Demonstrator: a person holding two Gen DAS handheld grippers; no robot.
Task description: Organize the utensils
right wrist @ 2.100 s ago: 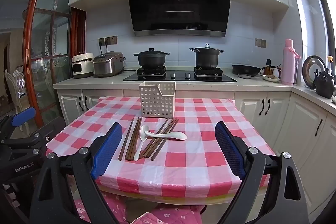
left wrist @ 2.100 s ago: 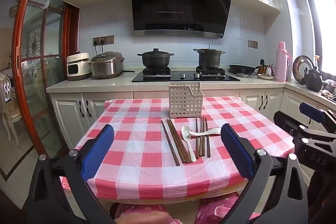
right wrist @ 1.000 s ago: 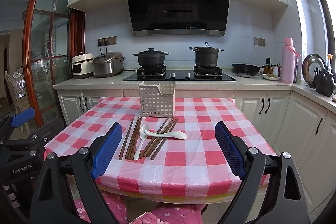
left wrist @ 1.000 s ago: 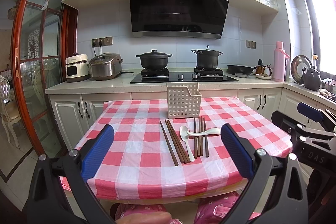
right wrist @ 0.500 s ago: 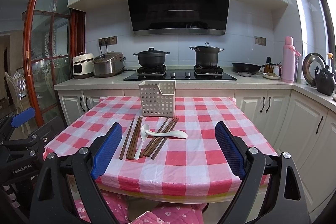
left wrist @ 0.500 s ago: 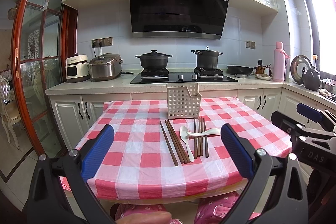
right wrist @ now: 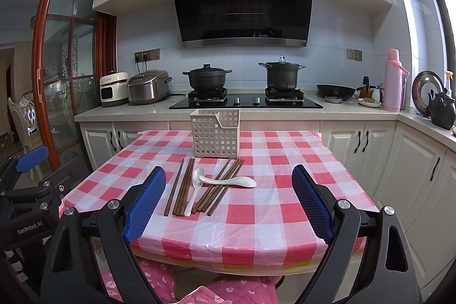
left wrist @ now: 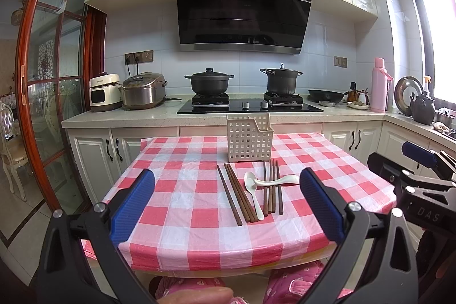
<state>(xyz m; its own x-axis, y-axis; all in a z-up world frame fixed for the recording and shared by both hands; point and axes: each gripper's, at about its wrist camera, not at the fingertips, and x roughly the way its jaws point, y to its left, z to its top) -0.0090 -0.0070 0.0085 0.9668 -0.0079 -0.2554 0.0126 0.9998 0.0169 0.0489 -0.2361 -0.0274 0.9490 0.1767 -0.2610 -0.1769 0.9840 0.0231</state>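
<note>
A white perforated utensil basket stands upright at the far middle of the red-checked table. In front of it lie several dark wooden chopsticks in two bunches, with two white spoons between and across them. My left gripper hovers open at the near table edge, short of the utensils, holding nothing. My right gripper is open too, empty, at the near edge. Each gripper shows at the side of the other's view.
Behind the table runs a counter with a rice cooker, a black hob carrying two black pots, a pan and a pink flask. A wood-framed glass door is on the left. Pink cushioned seats sit below the table edge.
Both views have shifted only slightly; the table and utensils sit a touch lower and closer. Nothing on the table has moved, and both grippers stay open.
</note>
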